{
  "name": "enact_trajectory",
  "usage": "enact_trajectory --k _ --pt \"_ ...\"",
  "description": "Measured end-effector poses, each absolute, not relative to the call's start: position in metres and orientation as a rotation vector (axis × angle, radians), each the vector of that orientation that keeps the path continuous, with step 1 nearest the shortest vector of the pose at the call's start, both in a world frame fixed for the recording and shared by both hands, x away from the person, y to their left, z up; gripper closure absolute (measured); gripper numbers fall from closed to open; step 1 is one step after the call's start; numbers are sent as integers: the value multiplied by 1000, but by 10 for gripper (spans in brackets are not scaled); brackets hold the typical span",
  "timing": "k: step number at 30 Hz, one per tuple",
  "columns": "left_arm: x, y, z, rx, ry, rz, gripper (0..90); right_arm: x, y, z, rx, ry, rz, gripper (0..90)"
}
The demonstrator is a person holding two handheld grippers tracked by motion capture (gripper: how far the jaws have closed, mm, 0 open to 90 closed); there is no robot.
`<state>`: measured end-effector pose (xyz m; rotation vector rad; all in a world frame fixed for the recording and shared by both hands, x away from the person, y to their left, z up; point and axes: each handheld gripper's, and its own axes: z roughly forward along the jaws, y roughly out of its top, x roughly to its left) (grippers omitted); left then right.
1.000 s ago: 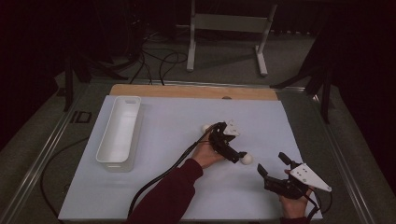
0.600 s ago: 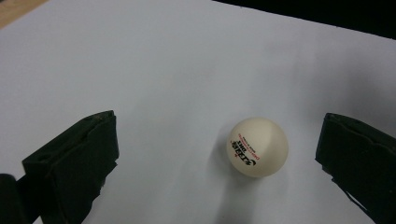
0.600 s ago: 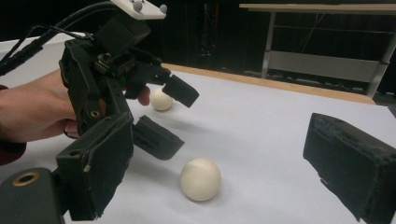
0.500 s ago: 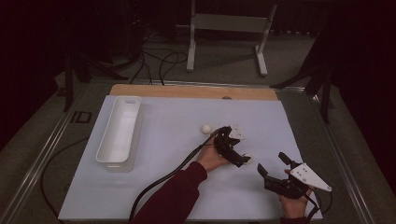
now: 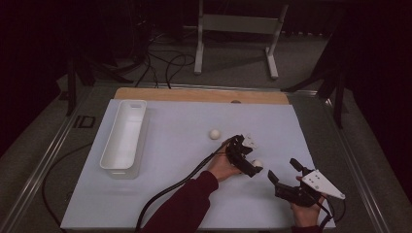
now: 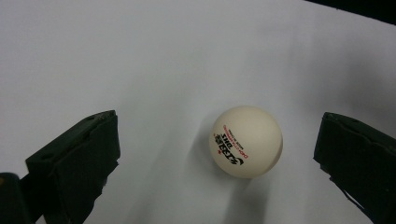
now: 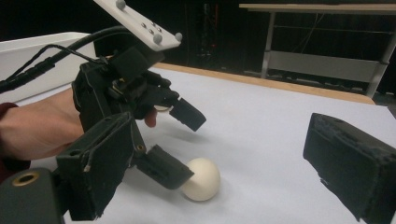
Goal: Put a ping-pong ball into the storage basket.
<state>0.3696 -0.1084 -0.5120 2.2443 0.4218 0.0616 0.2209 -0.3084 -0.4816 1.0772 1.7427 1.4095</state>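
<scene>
Straddling one ball with my left gripper, jaws spread, not touching; right gripper open beside it.

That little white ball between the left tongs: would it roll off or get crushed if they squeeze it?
The ball looks like a printed table tennis ball, so it is probably very light and thin-walled; a hard squeeze might dent it. Being smooth and round on the flat white table, it would likely roll at a slight nudge. The left tongs stand open around it, so an off-centre closing could squirt it away.
</scene>
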Motion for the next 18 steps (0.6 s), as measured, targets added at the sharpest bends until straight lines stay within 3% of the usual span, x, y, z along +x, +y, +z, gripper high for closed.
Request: enact_trajectory --k 9,18 --pt "362 -119 -521 2313 402 81 68 221 -309 -482 1076 1742 1409 82" --pt "357 -123 -524 2317 395 98 226 221 -309 -482 1078 1741 1410 82"
